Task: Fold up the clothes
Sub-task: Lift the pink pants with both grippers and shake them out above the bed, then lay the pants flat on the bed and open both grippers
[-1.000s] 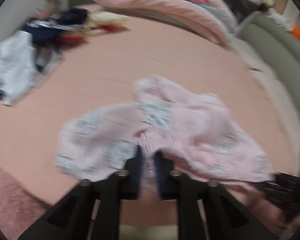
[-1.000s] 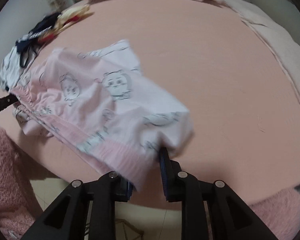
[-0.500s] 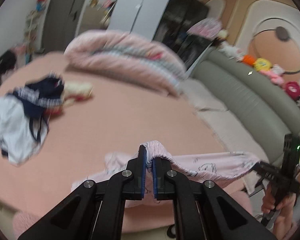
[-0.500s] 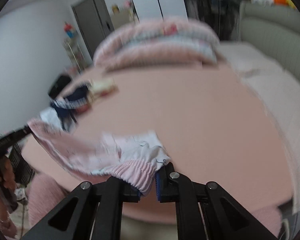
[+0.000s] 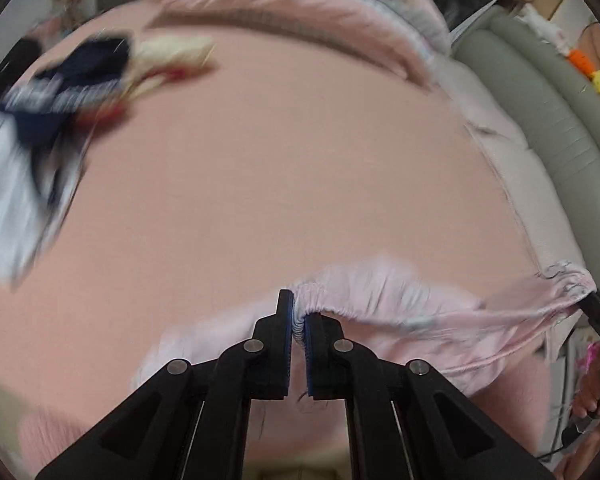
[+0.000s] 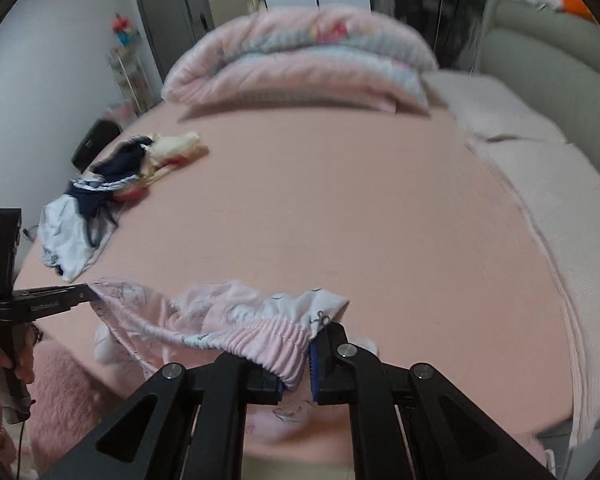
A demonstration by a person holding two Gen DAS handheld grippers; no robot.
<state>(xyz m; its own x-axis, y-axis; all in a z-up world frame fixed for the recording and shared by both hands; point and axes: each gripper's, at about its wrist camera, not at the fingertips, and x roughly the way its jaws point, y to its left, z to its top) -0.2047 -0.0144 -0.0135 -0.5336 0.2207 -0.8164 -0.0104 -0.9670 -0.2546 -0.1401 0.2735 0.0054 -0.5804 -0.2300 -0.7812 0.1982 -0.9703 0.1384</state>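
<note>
My left view is smeared by motion: the heap of dark and white clothes [image 5: 40, 128] at the far left of the bed [image 5: 280, 168] is a blur, and the print on the pink shorts [image 5: 400, 312] cannot be read there. Below my fingers the garment's hanging part is cut off by the gripper bodies in both views. Only a fingertip portion of each hand shows at the frame edges.

My left gripper [image 5: 298, 320] is clamped on the gathered waistband of the pink shorts. My right gripper [image 6: 300, 364] is pinched onto the ribbed waistband at the other end. The shorts hang stretched between the two, above the near edge of the bed, sagging in the middle.

A second ago the shorts lay spread flat on the sheet, and my right gripper stood wider around the fabric; it has since closed down on it. Both grippers have come up, lifting the garment clear.

The folded quilt [image 6: 300, 60] rests at the far end.
</note>
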